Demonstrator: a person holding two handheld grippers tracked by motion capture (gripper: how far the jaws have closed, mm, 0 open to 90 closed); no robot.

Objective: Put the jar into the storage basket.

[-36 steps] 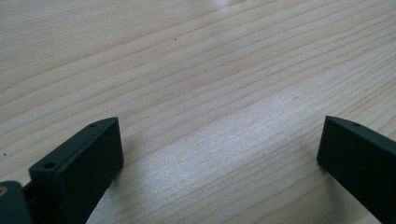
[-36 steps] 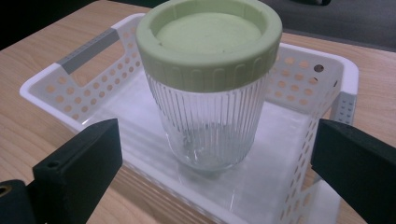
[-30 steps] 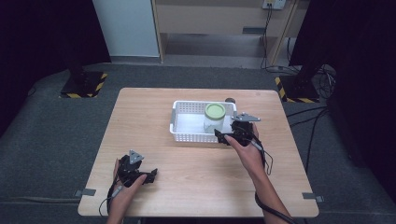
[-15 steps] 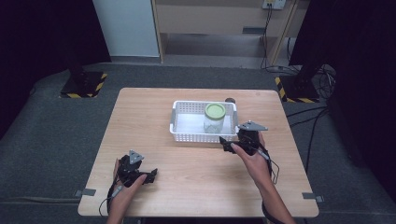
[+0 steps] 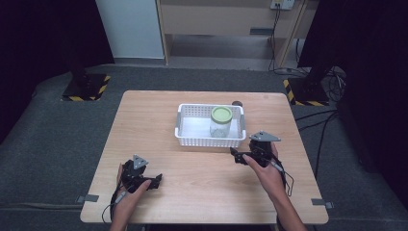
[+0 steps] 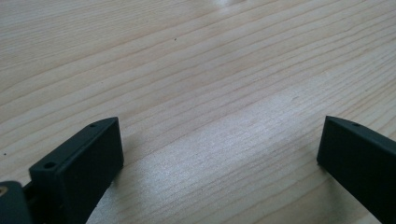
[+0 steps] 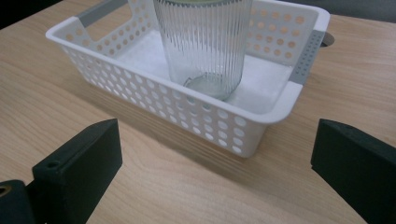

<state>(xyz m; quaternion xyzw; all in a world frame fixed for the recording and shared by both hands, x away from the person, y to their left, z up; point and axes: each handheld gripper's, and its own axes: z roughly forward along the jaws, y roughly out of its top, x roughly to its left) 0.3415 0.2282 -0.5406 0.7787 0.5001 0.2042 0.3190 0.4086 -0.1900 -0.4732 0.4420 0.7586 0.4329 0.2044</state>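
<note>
Room: dark curtains on both sides, grey floor, pale cabinet behind; a light wooden table point(image 5: 202, 192) fills the middle of the high view.
Landmark: white perforated basket point(image 5: 210, 126) with grey handles, at the table's middle toward the far edge.
Jar: ribbed clear glass jar point(image 5: 221, 122) with a green lid stands upright inside the basket, in its right half, its base on the white floor; in the right gripper view its ribbed wall point(image 7: 205, 42) rises above the near rim.
Small dark object: just beyond the basket's far right corner — too small to identify.
Right gripper: right gripper point(image 5: 239, 156) sits just off the basket's near right corner, above the table, jaws pointing left along the near wall; they stand wide apart, hold nothing and touch nothing point(image 7: 210, 182).
Left gripper: left gripper point(image 5: 156, 180) is well apart from the basket, near the table's front left, resting low over bare wood; jaws spread wide and empty point(image 6: 219, 177).
Step in hand: judging by the layout, the jar is placed and released, and the right gripper is clear of the basket.
Doing it well: keep the jaws spread and draw back toward the front edge — away from the near rim, so no jaw catches the basket wall or nudges the jar.
</note>
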